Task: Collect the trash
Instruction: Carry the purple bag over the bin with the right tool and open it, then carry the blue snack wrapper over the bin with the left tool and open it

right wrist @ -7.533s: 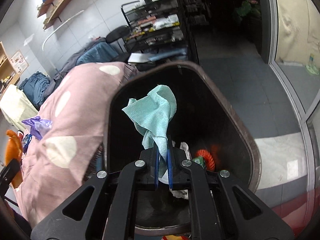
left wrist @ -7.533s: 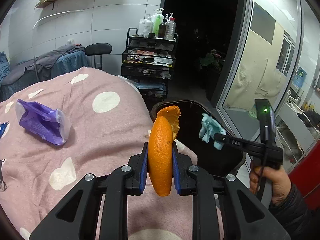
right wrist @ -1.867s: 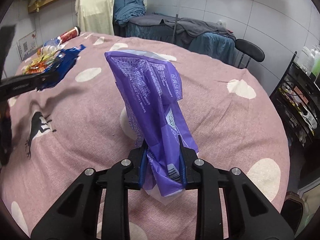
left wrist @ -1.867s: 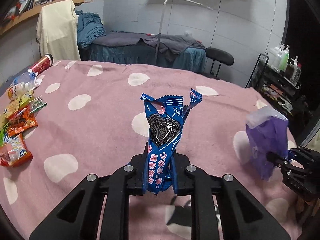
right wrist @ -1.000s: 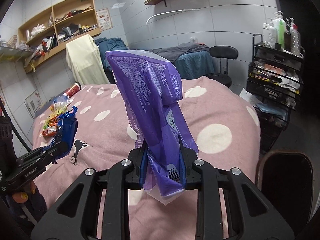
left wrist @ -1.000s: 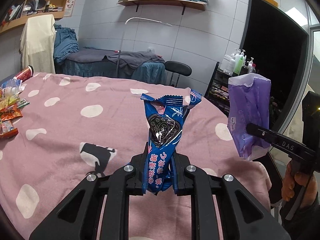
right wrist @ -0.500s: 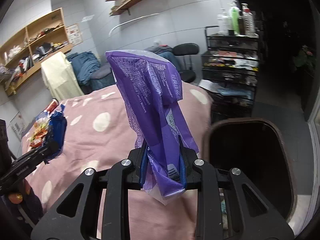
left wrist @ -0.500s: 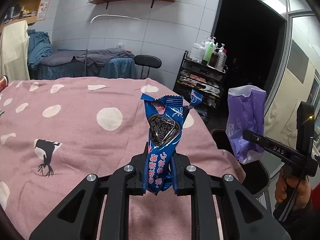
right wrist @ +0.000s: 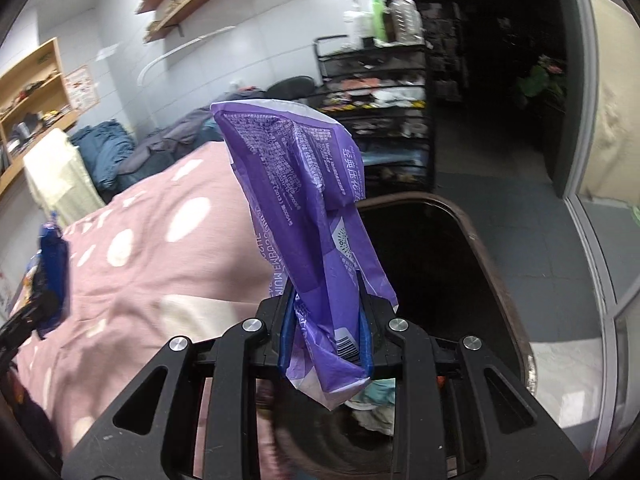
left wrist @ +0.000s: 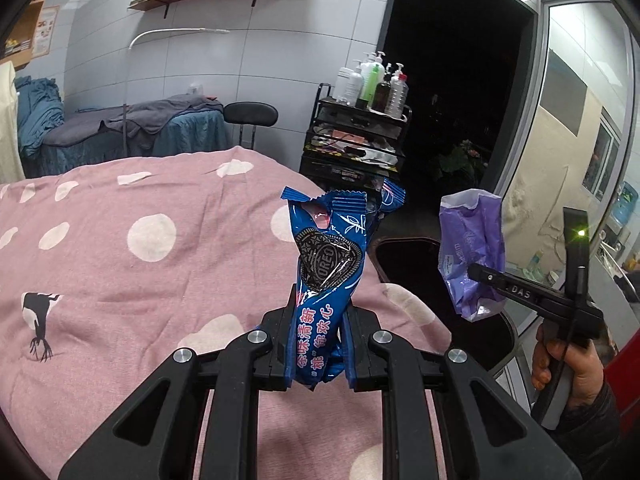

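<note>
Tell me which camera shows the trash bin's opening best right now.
The right wrist view: the trash bin fills its right half, its rim traced and some trash visible at the bottom, partly behind the purple packet. The left wrist view shows only a dark sliver of it between both held wrappers.

Both hands have swung away from the middle of the pink spotted cloth (left wrist: 120, 216) toward the dark bin (right wrist: 472, 240). The purple packet (right wrist: 316, 240) now hangs over the bin's near rim; the blue cookie wrapper (left wrist: 328, 264) has come just short of it.
</note>
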Available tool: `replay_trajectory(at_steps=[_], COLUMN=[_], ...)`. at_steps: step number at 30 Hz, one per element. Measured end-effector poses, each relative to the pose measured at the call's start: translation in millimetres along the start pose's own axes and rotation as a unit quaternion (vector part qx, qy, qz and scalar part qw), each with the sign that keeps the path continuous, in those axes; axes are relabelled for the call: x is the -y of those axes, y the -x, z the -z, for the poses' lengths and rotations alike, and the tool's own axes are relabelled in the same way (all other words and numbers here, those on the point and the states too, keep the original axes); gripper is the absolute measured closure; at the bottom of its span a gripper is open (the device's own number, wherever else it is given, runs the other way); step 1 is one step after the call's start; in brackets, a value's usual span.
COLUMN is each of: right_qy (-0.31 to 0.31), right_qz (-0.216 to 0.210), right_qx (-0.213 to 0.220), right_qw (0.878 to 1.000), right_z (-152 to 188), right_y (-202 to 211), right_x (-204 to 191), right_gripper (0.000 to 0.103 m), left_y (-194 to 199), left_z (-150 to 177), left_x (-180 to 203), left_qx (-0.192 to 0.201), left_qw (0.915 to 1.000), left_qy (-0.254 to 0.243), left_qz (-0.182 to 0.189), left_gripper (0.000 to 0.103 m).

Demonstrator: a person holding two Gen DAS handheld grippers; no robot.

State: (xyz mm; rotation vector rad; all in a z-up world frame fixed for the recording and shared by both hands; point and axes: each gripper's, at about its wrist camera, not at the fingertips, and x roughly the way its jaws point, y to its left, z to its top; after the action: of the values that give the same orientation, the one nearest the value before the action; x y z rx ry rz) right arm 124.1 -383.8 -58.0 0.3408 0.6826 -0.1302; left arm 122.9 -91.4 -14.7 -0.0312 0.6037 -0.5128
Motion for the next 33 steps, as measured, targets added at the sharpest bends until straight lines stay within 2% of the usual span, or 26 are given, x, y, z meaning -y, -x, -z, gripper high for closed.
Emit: replay_trajectory(at_steps=[4,7,8,9,11,15,22,31,33], right_qy=[-0.016,-0.034,-0.035,-0.036,-0.04,-0.047,-0.056,-0.061,-0.062], right_qz=[0.028,0.035,0.038,0.042,0.052,0.053,0.063,0.092,0.099], right_qx=[-0.023,-0.037,-0.042,-0.045,-0.041,-0.041,-0.013,0.063,0.081], right_qw=[0.999,0.998,0.998,0.997,0.997,0.997,0.996,0.992,0.99], right_z=[4,9,11,13,17,22,23,19,18], right_y=[-14,-23,-25,-27,-27,-24,-15,20,29], right_x=[15,26,27,29,32,36,39,35,35], right_gripper=[0.076,0.068,0.063,0.049,0.029,0.025,0.02,0.018,0.012], left_y=[-2,-4,-4,-5,-6,-7,-9,-29,-37], left_z=[2,2,2,2,2,1,0,-11,-13], left_x=[8,12,13,13,15,16,26,59,66], left_qx=[-0.004,-0.007,-0.008,-0.009,-0.011,-0.013,-0.016,-0.03,-0.039], left_qw=[0.9999,0.9998,0.9998,0.9998,0.9997,0.9996,0.999,0.995,0.9936], left_qy=[-0.007,-0.012,-0.013,-0.013,-0.013,-0.014,-0.021,-0.053,-0.056], left_qz=[0.008,0.011,0.011,0.013,0.016,0.022,0.037,0.079,0.09], left_gripper=[0.085,0.085,0.085,0.085,0.085,0.085,0.085,0.085,0.085])
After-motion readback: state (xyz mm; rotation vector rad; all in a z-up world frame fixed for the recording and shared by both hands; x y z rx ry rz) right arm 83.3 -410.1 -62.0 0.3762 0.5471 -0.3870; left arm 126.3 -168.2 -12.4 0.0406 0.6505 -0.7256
